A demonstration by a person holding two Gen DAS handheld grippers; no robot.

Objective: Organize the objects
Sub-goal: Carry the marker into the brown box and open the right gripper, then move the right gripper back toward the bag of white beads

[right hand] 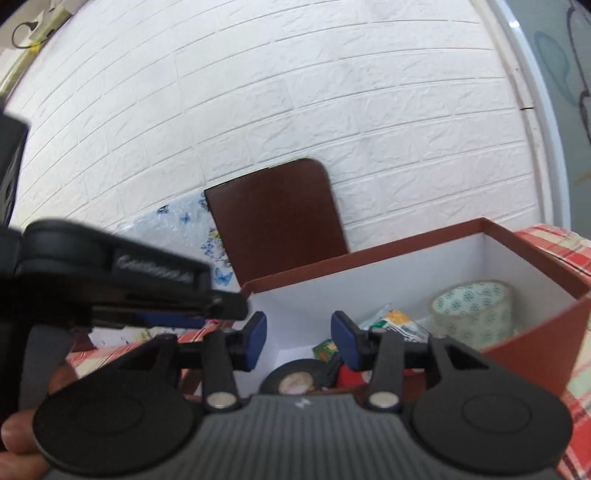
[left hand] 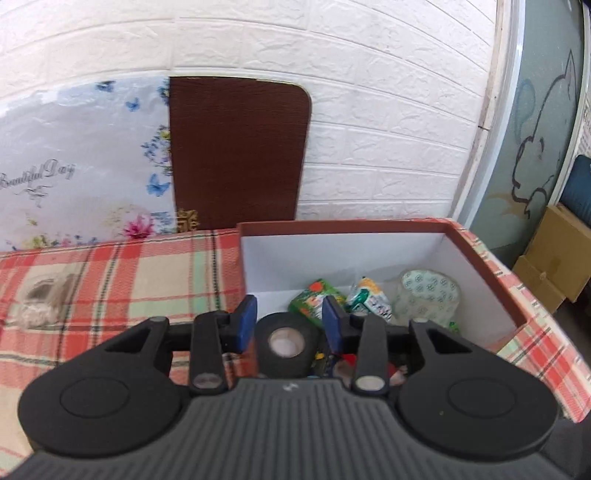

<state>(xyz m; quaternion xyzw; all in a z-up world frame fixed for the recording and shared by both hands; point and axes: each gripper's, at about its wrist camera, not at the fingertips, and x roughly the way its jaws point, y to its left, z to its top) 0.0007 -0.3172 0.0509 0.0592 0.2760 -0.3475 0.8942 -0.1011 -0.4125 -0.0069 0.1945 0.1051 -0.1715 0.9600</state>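
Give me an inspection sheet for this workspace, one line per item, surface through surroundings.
Surface: plaid cloth, red, green and cream check.
Job's things: open box, white inside, holds black tape roll, clear tape roll, green packet, white-green packet.
Clutter: more small items low in the box, too hidden to name.
Grippers: left gripper open, nothing between pads; right gripper open, empty.
Cables: thin cable loop at top left of right view.
Surroundings: white brick wall, brown board, floral sheet, cardboard boxes.
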